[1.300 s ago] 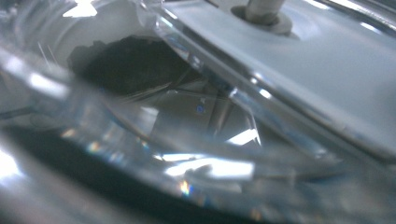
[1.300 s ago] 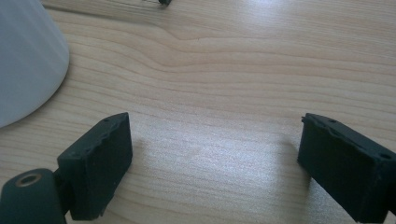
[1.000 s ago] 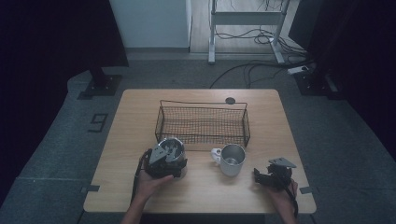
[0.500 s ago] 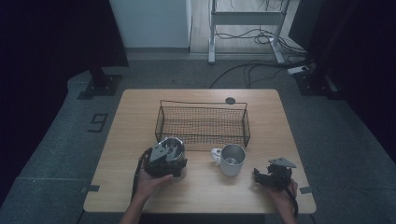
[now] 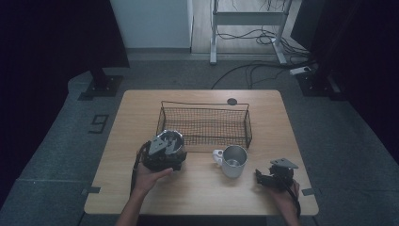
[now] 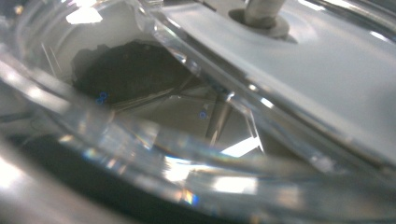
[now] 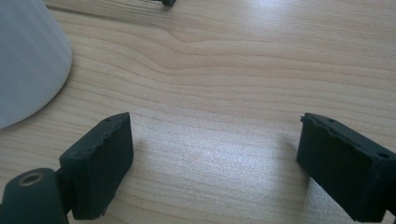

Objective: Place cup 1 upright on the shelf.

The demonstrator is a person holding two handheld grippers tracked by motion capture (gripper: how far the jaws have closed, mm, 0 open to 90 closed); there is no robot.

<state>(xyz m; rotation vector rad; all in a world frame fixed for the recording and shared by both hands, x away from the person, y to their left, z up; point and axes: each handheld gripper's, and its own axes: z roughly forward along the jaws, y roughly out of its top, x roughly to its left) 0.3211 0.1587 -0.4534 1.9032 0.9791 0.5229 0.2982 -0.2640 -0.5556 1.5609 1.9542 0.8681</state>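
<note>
Glass lid [image 5: 170, 141] sitting at front-left of bench [image 5: 202, 207], just in front of wire basket's [image 5: 205, 123] left corner, touching or nearly touching basket's front edge – can't tell which. In left gripper view, looking v. close at lid [image 6: 280, 70]: clear rim curving across frame, metal knob stem at top, blurry dark patch behind glass. Left gripper [image 5: 162, 153] lying over lid w/ left hand [image 5: 149, 178] gripping from behind; jaws hidden in high view & not showing in its own view, so can't tell whether clamping rim or just pressing up against it. Lid looking tilted, near edge raised toward gripper, but angle hard to judge.

Metal mug [image 5: 233, 160] standing upright mid-front of bench, handle pointing left, just in front of basket's right half, apart from it. Showing as pale curved wall [image 7: 28, 60] at top-left of right gripper view.

Right gripper [image 5: 269, 178] resting low on bench at front-right, right hand [image 5: 286, 195] behind it, near mug but not touching. Jaws standing wide apart in right gripper view [image 7: 212, 163], holding nothing, bare wood grain between them.

Small dark disc [image 5: 231, 101] lying on far side of bench behind basket, well apart from both grippers
</note>
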